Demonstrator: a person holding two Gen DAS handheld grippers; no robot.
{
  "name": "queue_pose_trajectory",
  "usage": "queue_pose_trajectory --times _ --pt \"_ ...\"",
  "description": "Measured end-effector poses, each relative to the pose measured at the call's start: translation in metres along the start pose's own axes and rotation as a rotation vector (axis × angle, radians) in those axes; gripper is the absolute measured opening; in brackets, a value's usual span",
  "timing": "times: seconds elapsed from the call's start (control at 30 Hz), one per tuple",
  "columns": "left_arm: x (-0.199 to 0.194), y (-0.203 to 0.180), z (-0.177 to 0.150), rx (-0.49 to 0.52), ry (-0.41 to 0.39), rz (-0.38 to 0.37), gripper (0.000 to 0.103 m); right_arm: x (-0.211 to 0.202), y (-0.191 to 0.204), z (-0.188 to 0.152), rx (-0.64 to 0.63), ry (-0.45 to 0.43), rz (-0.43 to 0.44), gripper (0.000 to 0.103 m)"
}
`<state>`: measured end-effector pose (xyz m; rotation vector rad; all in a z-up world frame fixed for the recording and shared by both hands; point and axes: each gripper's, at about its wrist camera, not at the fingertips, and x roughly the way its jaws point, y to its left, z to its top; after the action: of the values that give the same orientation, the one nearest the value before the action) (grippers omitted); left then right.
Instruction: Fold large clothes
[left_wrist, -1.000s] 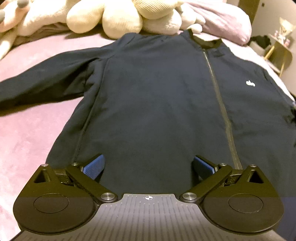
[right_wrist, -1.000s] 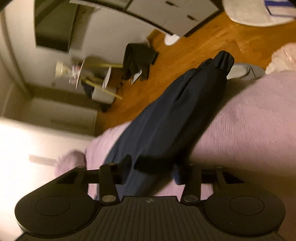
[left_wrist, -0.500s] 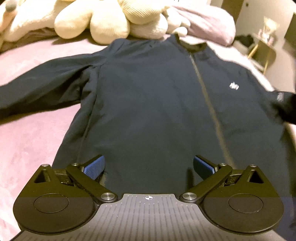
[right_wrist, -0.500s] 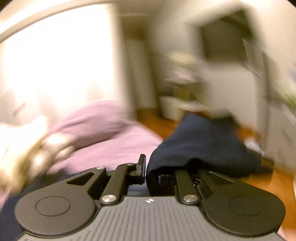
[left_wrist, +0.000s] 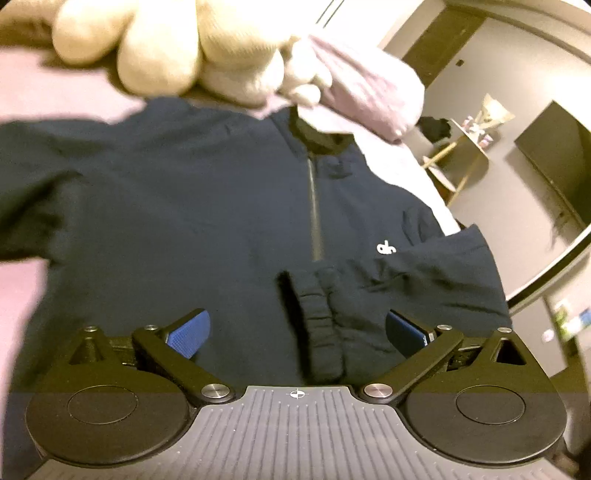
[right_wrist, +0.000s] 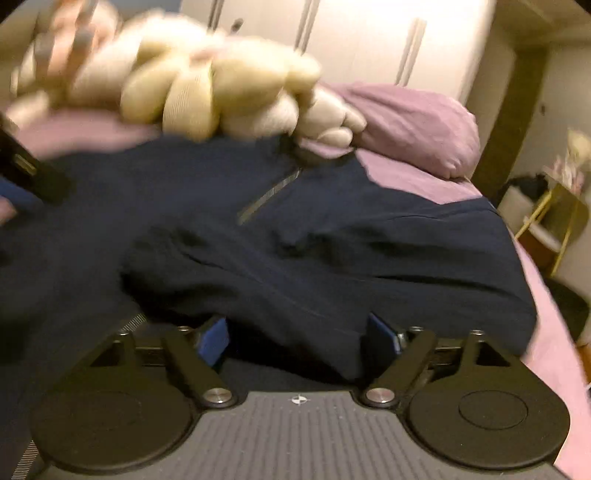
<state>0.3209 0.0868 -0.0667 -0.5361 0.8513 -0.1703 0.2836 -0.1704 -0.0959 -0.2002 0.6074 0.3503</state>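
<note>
Right gripper (right_wrist: 295, 338) jaws, just opening wide, are leaving the sleeve (left_wrist: 388, 291) folded across the jacket (left_wrist: 184, 206); left gripper (left_wrist: 295, 328) hovering wide, empty.

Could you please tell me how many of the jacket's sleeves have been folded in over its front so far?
1. One sleeve lies folded across the jacket front, its cuff near the zip. The other sleeve is spread out sideways on the bed.
</note>
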Motion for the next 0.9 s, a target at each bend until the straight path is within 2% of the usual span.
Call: queue_pose_trajectory --times 0.07,0.13,0.2,0.23,0.27,0.3,0.33,0.43,0.5,0.57,0.63,0.7,0.83,0.87,0.9 --pt "0.021 0.003 0.004 -0.056 0.051 -0.029 0.083 -0.017 -0.025 -0.004 0.15 -0.009 0.028 0.081" --pt "0.04 0.006 0.004 -0.119 0.107 -0.042 0.079 -0.033 -0.05 -0.014 0.312 -0.004 0.076 0.079" --pt "0.05 0.004 0.004 -0.117 0.109 -0.04 0.079 -0.035 -0.072 -0.031 0.484 -0.004 0.136 0.073" --pt "0.052 0.003 0.004 -0.116 0.109 -0.034 0.074 -0.028 -0.084 -0.038 0.564 -0.003 0.167 0.069" --pt "0.054 0.001 0.006 -0.121 0.113 -0.024 0.057 -0.026 -0.091 -0.045 0.635 0.002 0.199 0.068" --pt "0.057 -0.001 0.007 -0.126 0.125 -0.025 0.046 -0.026 -0.1 -0.053 0.687 0.007 0.23 0.063" --pt "0.061 -0.002 0.008 -0.145 0.155 -0.028 0.037 -0.024 -0.105 -0.059 0.732 0.013 0.255 0.055" --pt "0.071 -0.005 0.01 -0.154 0.18 -0.019 0.026 -0.015 -0.111 -0.072 0.808 0.034 0.268 0.047" --pt "0.07 -0.007 0.015 -0.141 0.175 -0.021 0.015 -0.016 -0.11 -0.074 0.815 0.025 0.26 0.046" --pt "0.057 -0.011 0.026 -0.09 0.135 -0.016 0.013 -0.016 -0.108 -0.073 0.822 0.013 0.262 0.046" --pt "0.039 -0.021 0.045 0.032 0.053 0.074 0.013 -0.019 -0.107 -0.067 0.819 0.005 0.259 0.046" --pt "0.025 -0.027 0.064 0.139 -0.041 0.193 0.013 -0.018 -0.108 -0.059 0.803 -0.012 0.244 0.046" --pt "0.017 -0.025 0.086 0.245 -0.131 0.37 0.014 -0.013 -0.113 -0.04 0.784 -0.048 0.195 0.048" --pt "0.018 -0.022 0.088 0.265 -0.144 0.405 0.014 -0.009 -0.114 -0.035 0.79 -0.05 0.196 0.051" --pt "0.019 -0.019 0.089 0.274 -0.149 0.435 0.014 -0.004 -0.115 -0.03 0.795 -0.053 0.201 0.058"
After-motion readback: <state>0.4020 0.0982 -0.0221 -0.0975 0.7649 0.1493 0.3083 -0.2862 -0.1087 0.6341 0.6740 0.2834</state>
